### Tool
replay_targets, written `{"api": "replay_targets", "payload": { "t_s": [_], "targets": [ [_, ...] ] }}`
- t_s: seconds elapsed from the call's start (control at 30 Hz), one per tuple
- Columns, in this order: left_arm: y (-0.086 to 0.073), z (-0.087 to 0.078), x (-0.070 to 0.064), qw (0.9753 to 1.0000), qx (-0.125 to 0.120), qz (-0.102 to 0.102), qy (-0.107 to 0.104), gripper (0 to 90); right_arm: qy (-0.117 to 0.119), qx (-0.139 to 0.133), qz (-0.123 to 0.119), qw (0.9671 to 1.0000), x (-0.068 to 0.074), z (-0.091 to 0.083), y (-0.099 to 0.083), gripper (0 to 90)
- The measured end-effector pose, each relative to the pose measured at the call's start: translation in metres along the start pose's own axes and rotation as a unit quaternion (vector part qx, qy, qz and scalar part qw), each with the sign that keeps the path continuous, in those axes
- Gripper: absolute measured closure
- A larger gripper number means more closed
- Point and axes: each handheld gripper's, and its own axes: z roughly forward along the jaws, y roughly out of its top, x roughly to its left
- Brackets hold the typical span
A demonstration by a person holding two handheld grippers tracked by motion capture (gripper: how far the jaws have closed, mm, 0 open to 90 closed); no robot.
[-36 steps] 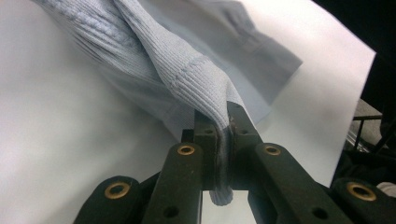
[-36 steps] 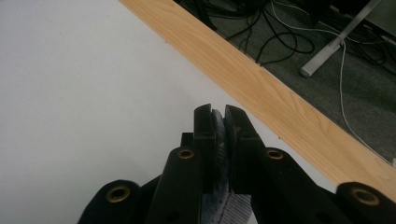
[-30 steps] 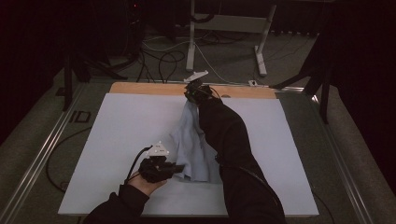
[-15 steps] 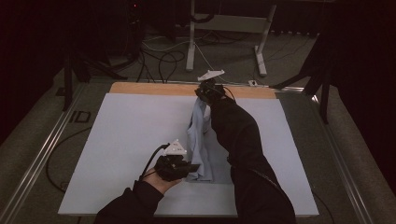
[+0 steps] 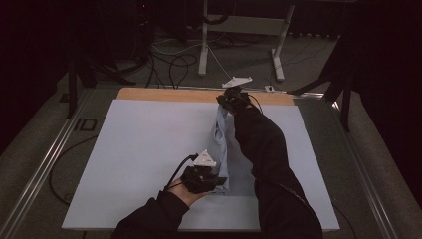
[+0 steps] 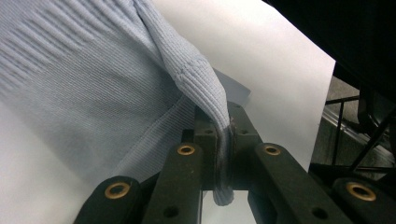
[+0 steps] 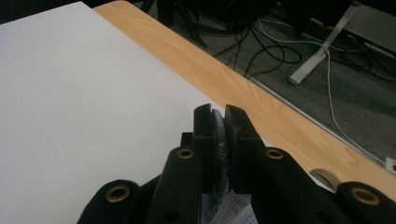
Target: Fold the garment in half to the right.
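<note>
A pale blue ribbed knit cloth (image 5: 222,144) stretches across the white tabletop (image 5: 139,149), lifted between both grippers: left gripper (image 6: 223,154) jaws clamped on its near edge, right gripper (image 7: 219,140) jaws clamped on its far end.

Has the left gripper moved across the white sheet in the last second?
Yes. The left gripper, shut on the light blue garment, has shifted toward the right side of the white sheet, nearer the person's right sleeve.
</note>
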Motion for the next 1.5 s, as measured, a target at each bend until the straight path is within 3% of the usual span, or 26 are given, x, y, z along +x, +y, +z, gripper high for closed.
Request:
{"api": "replay_targets", "payload": {
  "t_s": [0.33, 0.7, 0.97, 1.17, 1.33, 1.5],
  "targets": [
    [0.004, 0.031, -0.008, 0.9999, 0.015, 0.004, 0.005, 85.8, 0.002, 0.011, 0.011, 0.9999, -0.01, 0.002, -0.016, 84.5],
    [0.003, 0.053, -0.015, 0.9996, 0.019, 0.005, 0.02, 85.8, 0.006, 0.025, 0.01, 0.9996, -0.017, 0.006, -0.03, 84.4],
    [0.001, 0.065, -0.019, 0.9991, 0.016, 0.002, 0.038, 85.8, 0.027, 0.022, 0.013, 0.9993, -0.019, 0.017, -0.043, 84.3],
    [0.0, 0.072, -0.018, 0.9989, 0.013, -0.012, 0.043, 85.8, 0.039, 0.022, 0.016, 0.9989, -0.024, 0.025, -0.05, 84.3],
    [0.001, 0.078, -0.02, 0.9985, 0.018, -0.013, 0.051, 85.8, 0.067, 0.007, 0.033, 0.9972, -0.027, 0.031, -0.057, 84.1],
    [0.002, 0.086, -0.021, 0.998, 0.02, -0.016, 0.058, 85.8, 0.074, 0.013, 0.028, 0.9968, -0.028, 0.038, -0.063, 83.6]
  ]
}}
